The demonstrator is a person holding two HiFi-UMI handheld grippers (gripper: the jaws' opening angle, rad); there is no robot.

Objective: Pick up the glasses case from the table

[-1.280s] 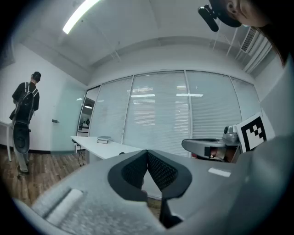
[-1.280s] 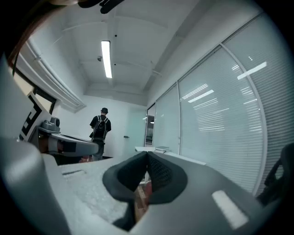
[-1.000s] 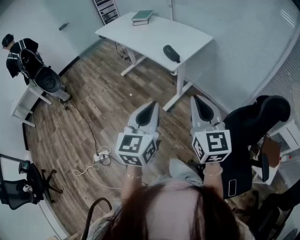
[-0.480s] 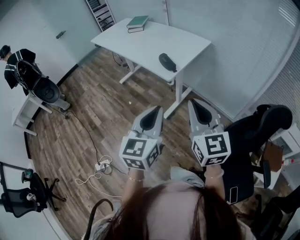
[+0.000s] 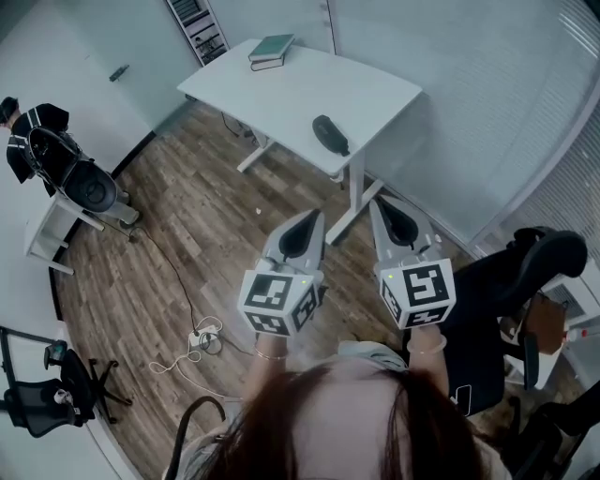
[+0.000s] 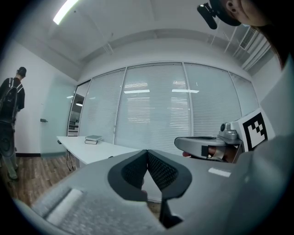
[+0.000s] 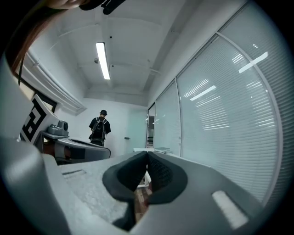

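- head view: the wearer's hair fills the bottom middle of the frame and hides both forearms; only the wrists show below the marker cubes.
- black office chair at right is cut by the frame edge and partly covered by the right gripper's cube.
- a person in dark clothes at the upper left edge is half cut off. the same figure shows small, back turned, in the right gripper view and at the left edge of the left gripper view.
- a shelf unit at the top edge is cut off; its contents are too small to read.
- glasses case: dark, oblong, lying on the white table in the upper middle of the head view, by the table's near edge. in both gripper views it cannot be made out for certain; the gripper bodies cover the low middle of those frames.
- two stacked books sit at the table's far corner, well apart from the case.
- left gripper: in its own view the ribbed pads meet at the tips, jaws closed, nothing between them.
- right gripper: in its own view the pads likewise meet, jaws closed on nothing.
- both grippers are held side by side in the middle of the head view, over the wood floor, pointing toward the table, well short of the case and touching nothing.
- a white cable and power strip lie on the floor at lower left.
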